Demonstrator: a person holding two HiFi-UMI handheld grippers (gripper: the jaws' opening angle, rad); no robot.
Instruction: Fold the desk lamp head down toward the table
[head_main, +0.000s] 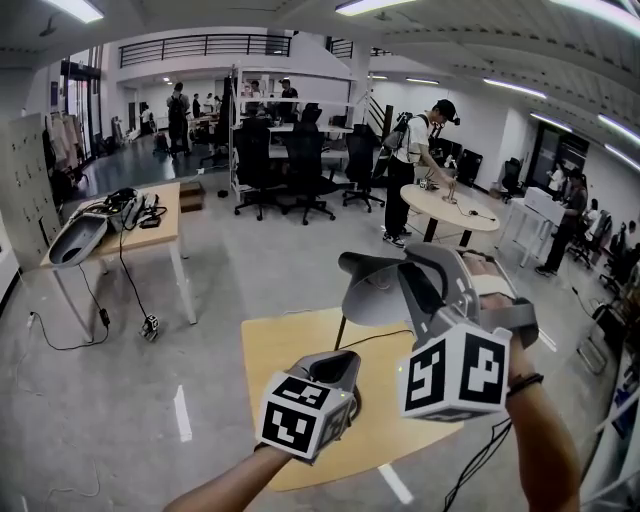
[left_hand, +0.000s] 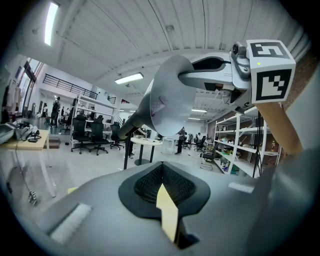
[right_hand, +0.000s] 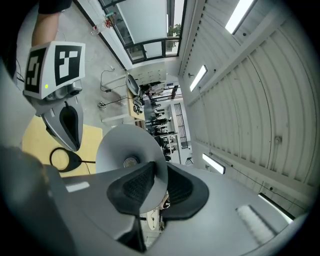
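The desk lamp stands on a round wooden table (head_main: 285, 350). Its grey cone head (head_main: 370, 292) (left_hand: 167, 95) (right_hand: 125, 147) sits tilted on a thin dark stem (head_main: 341, 330). My right gripper (head_main: 418, 280) (right_hand: 159, 175) is shut on the head's rim, one pad on each side of the thin edge. The left gripper (head_main: 338, 366) (left_hand: 160, 170) (right_hand: 70, 144) is lower and to the left, shut with nothing between its pads. Its tips hang just above the lamp's black round base (right_hand: 62, 159). In the head view the left gripper hides most of the base.
The lamp's black cable (head_main: 480, 450) trails off the table's right edge to the floor. A wooden desk (head_main: 160, 238) with gear stands at the left. Office chairs (head_main: 300, 160) are behind it, and a person stands at a round table (head_main: 455, 208). Shelving (left_hand: 240, 150) lines one side.
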